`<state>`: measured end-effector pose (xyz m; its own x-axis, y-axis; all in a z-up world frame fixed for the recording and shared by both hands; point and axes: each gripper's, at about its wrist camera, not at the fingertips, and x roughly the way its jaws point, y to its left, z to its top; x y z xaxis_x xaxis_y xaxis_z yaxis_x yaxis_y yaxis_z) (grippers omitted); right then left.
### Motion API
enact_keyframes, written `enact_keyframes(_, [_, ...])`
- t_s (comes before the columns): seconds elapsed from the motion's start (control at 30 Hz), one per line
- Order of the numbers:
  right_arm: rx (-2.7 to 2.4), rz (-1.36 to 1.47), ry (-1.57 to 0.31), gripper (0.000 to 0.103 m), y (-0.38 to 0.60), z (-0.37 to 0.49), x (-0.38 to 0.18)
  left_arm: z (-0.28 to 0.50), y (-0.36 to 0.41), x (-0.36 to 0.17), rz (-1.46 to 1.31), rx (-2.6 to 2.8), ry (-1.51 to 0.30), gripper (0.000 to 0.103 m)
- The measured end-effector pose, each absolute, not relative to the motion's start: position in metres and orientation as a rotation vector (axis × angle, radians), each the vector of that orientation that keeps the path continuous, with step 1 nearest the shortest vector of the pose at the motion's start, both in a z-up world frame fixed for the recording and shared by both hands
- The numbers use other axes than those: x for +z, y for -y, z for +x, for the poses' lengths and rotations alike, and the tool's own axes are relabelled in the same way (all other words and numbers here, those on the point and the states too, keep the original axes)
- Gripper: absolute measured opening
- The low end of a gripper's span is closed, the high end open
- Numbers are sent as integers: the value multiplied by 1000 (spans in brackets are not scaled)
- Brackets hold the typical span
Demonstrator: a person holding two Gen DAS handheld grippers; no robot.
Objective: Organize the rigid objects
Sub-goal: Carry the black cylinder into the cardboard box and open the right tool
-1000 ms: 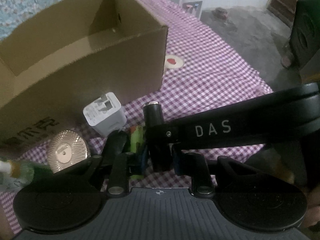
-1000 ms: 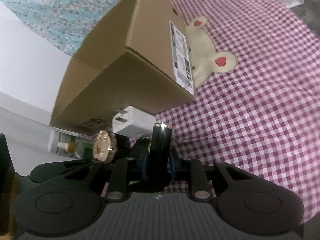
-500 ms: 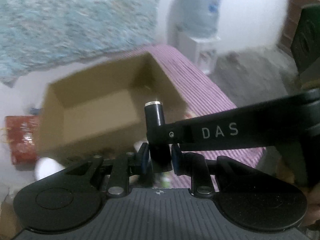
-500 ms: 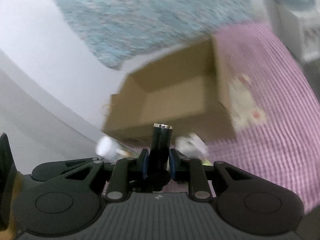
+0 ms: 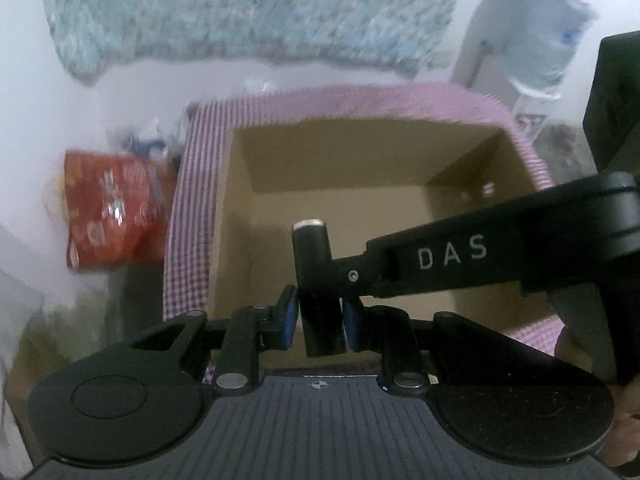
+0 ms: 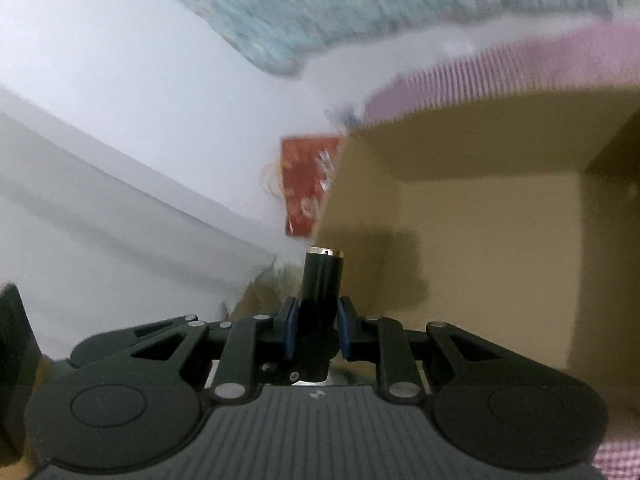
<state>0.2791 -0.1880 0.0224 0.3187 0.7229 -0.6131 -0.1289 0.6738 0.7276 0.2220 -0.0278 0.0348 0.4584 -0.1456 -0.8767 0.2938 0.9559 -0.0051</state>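
A black cylindrical tube (image 5: 316,280) with a silver end cap is clenched between the blue pads of the left gripper (image 5: 318,316). A like black cylinder (image 6: 322,284) is clamped in the right gripper (image 6: 316,330). Both pieces are held above the open cardboard box (image 5: 340,184), which is seen on purple checked cloth (image 5: 188,216). A red packet (image 5: 112,208) lies beside the box.

Motion blur smears both views. Red packet (image 5: 114,210) print unreadable. Cardboard box (image 5: 340,208): near wall hidden behind the left hand-held gripper (image 5: 319,320); in the right wrist view its right side runs off frame. Black bar (image 5: 460,258) cut off at right edge. Lower end of the black cylinder (image 6: 322,280) hidden between the blue pads (image 6: 291,332).
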Motion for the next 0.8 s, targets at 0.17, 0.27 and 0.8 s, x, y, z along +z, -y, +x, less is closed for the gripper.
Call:
enact_keyframes(0.17, [582,711,-1265,20,173,323,-27,245,17,10,165,-224,-1133,24])
enact_keyframes(0.27, [568,716,-1311,20,164,334,-47,249,14,5,182,-200,-1142,25])
enact_keyframes(0.8, [595,801,-1206,21,213,297,-7,194,6,66,128,-220,-988,51])
